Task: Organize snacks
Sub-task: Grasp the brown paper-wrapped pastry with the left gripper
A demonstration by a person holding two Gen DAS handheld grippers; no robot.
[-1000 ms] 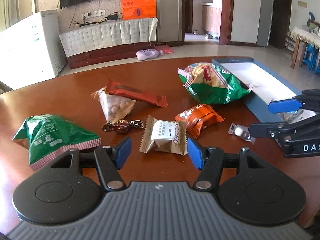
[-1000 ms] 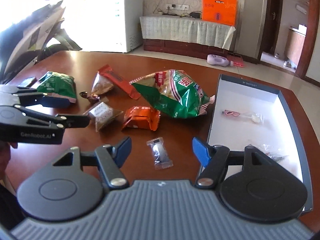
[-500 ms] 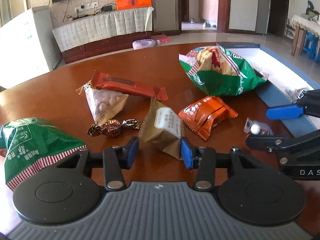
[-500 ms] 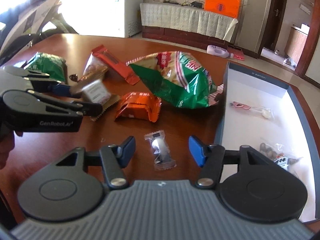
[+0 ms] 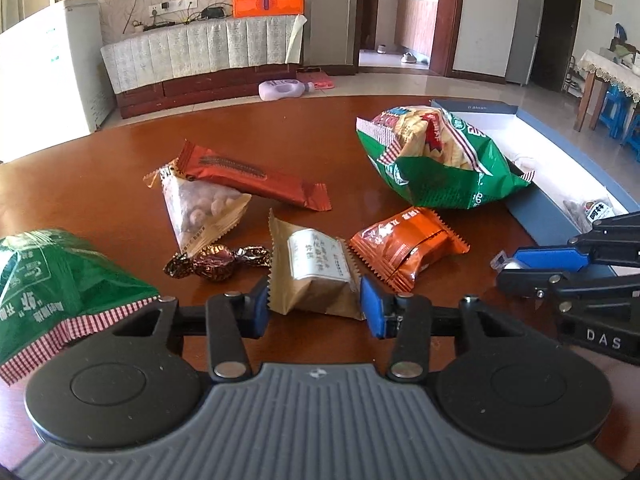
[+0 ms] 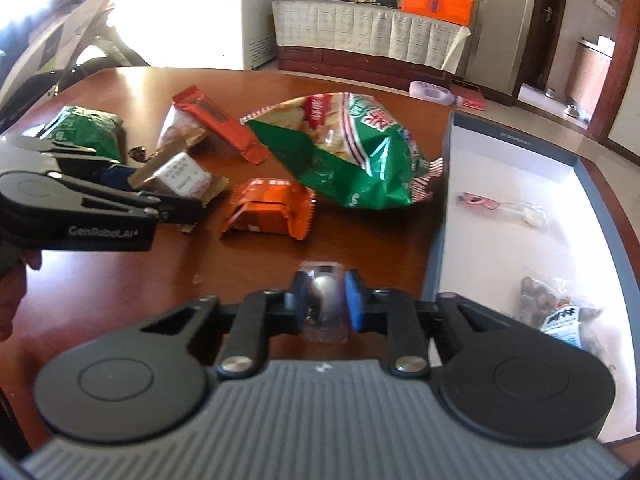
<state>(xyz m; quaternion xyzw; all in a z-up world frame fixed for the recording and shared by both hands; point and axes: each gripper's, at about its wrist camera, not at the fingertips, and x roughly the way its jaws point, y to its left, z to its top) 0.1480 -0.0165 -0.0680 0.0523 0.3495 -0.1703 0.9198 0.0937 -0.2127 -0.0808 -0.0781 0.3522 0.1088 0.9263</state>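
I am pinching the tan snack packet point(image 5: 316, 276) between the blue pads of my left gripper point(image 5: 314, 307), whose jaws have just been narrowing and are now standing partly open against the packet's two sides; it is sitting on the brown table point(image 5: 304, 128) just beside the orange packet point(image 5: 406, 246) and the wrapped chocolate point(image 5: 216, 262). My right gripper point(image 6: 326, 305) has just been snapping nearly closed and is squeezing the small clear candy wrapper point(image 6: 323, 308), blurred, close to the near corner of the blue-walled box point(image 6: 434, 240). The big green chip bag point(image 6: 344, 152) is lying against that box's wall.
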